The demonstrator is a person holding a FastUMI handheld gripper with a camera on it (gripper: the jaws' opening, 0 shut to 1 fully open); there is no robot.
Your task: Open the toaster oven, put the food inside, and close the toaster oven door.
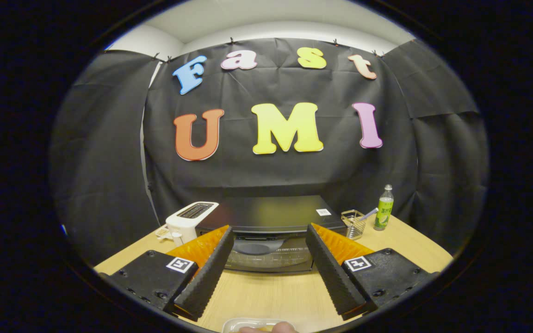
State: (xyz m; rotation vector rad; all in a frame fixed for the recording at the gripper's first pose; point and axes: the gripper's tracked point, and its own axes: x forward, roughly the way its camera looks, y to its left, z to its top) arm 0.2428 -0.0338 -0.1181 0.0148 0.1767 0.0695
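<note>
Two fingers (269, 259) are held wide apart, with nothing clamped between them. Beyond them, the black toaster oven (271, 226) is seen on the wooden desk (271, 291), its door shut. A white toaster (188, 222) stands touching its left side; a wire basket (354, 223) and a green bottle (384, 208) stand to its right.

black toaster oven (271, 217), white toaster (188, 222)

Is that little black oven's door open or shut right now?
Shut. The toaster oven shows its glass door standing upright against the front, just beyond the open claw, whose fingers hold nothing.
</note>
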